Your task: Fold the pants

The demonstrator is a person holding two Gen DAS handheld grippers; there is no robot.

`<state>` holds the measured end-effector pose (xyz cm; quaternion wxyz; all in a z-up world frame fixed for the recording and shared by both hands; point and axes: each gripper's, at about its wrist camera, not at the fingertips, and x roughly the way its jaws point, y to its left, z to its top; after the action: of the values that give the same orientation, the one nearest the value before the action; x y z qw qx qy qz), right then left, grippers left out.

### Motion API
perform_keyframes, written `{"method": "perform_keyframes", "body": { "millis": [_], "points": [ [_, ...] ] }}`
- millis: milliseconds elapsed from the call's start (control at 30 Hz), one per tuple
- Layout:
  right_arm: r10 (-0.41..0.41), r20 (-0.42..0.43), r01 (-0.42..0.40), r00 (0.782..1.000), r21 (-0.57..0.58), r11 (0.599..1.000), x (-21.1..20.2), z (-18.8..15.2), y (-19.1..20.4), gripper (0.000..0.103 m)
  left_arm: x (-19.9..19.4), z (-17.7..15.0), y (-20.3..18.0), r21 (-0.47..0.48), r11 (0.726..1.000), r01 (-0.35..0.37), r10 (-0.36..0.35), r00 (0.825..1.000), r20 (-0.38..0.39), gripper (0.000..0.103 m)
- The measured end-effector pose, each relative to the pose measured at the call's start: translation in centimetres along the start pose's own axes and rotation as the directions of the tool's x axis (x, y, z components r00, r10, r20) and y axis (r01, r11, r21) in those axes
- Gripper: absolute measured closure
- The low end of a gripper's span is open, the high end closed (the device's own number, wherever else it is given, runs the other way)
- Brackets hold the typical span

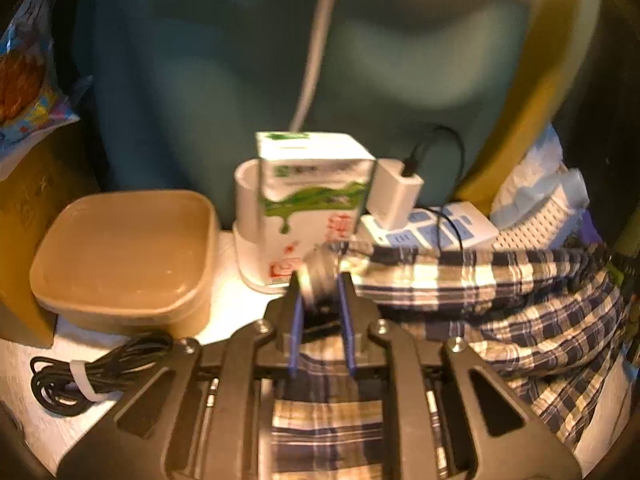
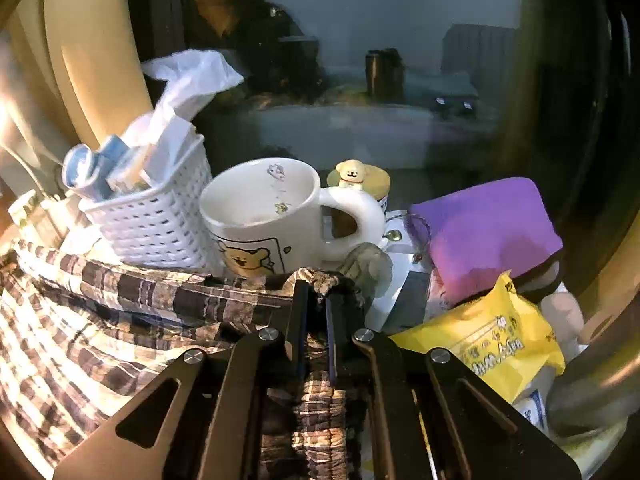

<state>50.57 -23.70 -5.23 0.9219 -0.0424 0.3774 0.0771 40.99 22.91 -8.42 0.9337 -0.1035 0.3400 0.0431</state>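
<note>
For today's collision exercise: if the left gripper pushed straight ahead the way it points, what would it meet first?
Probably the green-and-white carton, standing just beyond the left gripper, which is shut on the plaid pants. Depth is unclear.

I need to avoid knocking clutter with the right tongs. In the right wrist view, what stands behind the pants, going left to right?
White perforated basket → white bear mug → yellow lid with a puppy figure → purple pouch. The plaid pants lie in front, pinched in the right tongs.
</note>
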Motion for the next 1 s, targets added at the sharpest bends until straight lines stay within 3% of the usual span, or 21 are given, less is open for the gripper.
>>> {"method": "perform_keyframes", "body": {
  "millis": [67, 100, 133, 200, 233, 267, 567, 800, 900, 1000],
  "points": [
    [-0.011, -0.024, 0.011, 1.0, -0.018, 1.0, 0.6, -0.1, 0.2, 0.089, -0.7, 0.5, 1.0, -0.022, 1.0, -0.007, 0.007, 1.0, 0.01, 0.081],
    [-0.014, -0.038, 0.013, 0.999, -0.03, 0.999, 0.8, -0.1, 0.3, 0.086, -1.3, 0.6, 1.3, -0.026, 0.999, -0.025, 0.025, 0.999, 0.02, 0.074],
    [-0.016, -0.049, 0.014, 0.999, -0.041, 0.999, 0.8, -0.2, 0.5, 0.079, -2.0, 0.7, 1.5, -0.025, 0.999, -0.038, 0.038, 0.999, 0.028, 0.058],
    [-0.015, -0.031, 0.013, 0.999, -0.054, 0.998, 0.1, -0.2, 0.8, 0.057, -3.7, 0.7, 1.5, -0.017, 0.999, -0.034, 0.035, 0.998, 0.05, 0.039],
    [-0.022, -0.014, 0.021, 1.0, -0.067, 0.998, -0.5, -0.2, 1.1, 0.037, -4.3, 0.5, 1.6, -0.015, 1.0, -0.026, 0.027, 0.998, 0.061, 0.027],
    [-0.034, 0.006, 0.034, 0.999, -0.083, 0.996, -1.2, -0.2, 1.3, 0.027, -4.8, 0.4, 1.4, -0.01, 1.0, -0.02, 0.02, 0.998, 0.065, 0.023],
    [-0.015, 0.049, 0.02, 0.999, -0.107, 0.994, -7.5, -2.5, 1.3, 0.026, -9.4, -5.7, -3.5, 0.064, 0.992, 0.106, -0.105, 0.994, -0.01, 0.018],
    [-0.012, -0.025, 0.011, 1.0, -0.073, 0.997, -9.8, -7.3, -0.4, 0.026, -11.1, -10.9, -10.0, 0.153, 0.957, 0.246, -0.232, 0.967, -0.102, 0.018],
    [-0.011, -0.063, 0.008, 0.998, -0.054, 0.999, -10.3, -9.5, -1.3, 0.026, -11.5, -12.8, -12.7, 0.233, 0.935, 0.267, -0.238, 0.96, -0.145, 0.018],
    [-0.004, -0.097, 0.0, 0.995, -0.043, 0.999, -10.3, -11.3, -1.9, 0.026, -10.6, -14.3, -14.9, 0.33, 0.916, 0.23, -0.183, 0.969, -0.167, 0.018]
  ]
}}
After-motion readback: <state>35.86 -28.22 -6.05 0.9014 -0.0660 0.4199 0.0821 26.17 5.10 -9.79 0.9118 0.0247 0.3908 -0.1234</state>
